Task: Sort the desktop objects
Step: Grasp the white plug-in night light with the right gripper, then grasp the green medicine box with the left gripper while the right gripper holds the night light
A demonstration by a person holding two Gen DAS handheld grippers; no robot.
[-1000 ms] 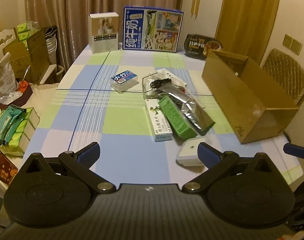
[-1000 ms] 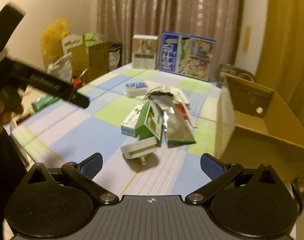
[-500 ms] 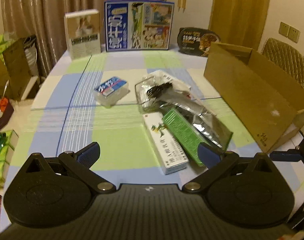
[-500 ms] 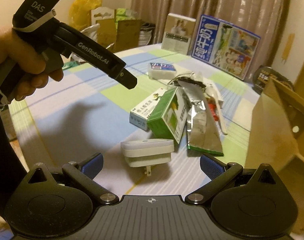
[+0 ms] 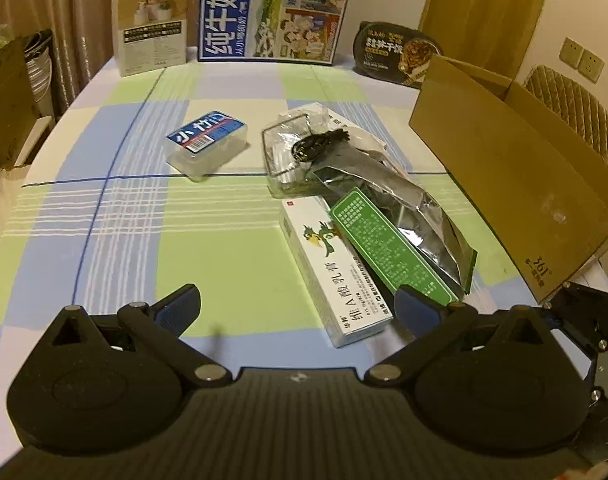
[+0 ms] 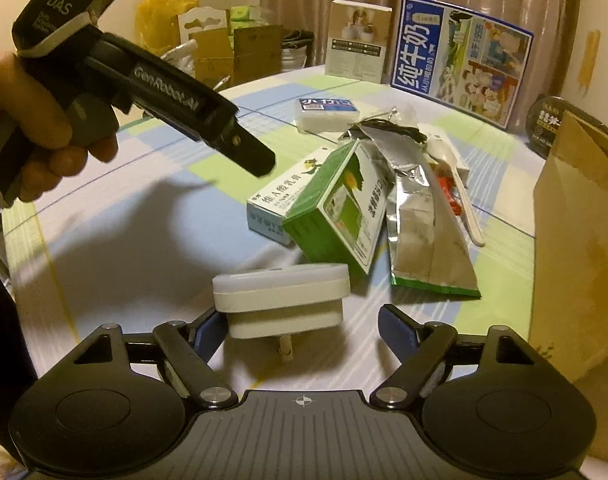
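Two medicine boxes [image 5: 344, 264], one white plug adapter [image 6: 282, 300].

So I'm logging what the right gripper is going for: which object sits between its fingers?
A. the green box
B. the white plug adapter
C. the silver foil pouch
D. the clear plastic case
B: the white plug adapter lies between the right gripper's fingers.

A white plug adapter [image 6: 282, 300] lies flat between the open fingers of the right hand-held gripper [image 6: 300, 332], prongs toward it. Just beyond it a green box [image 6: 336, 216] leans on a white box [image 6: 282, 204]. Beside them lies a silver pouch [image 6: 420, 216]. Farther away lies a clear case [image 6: 328, 114] with blue label.
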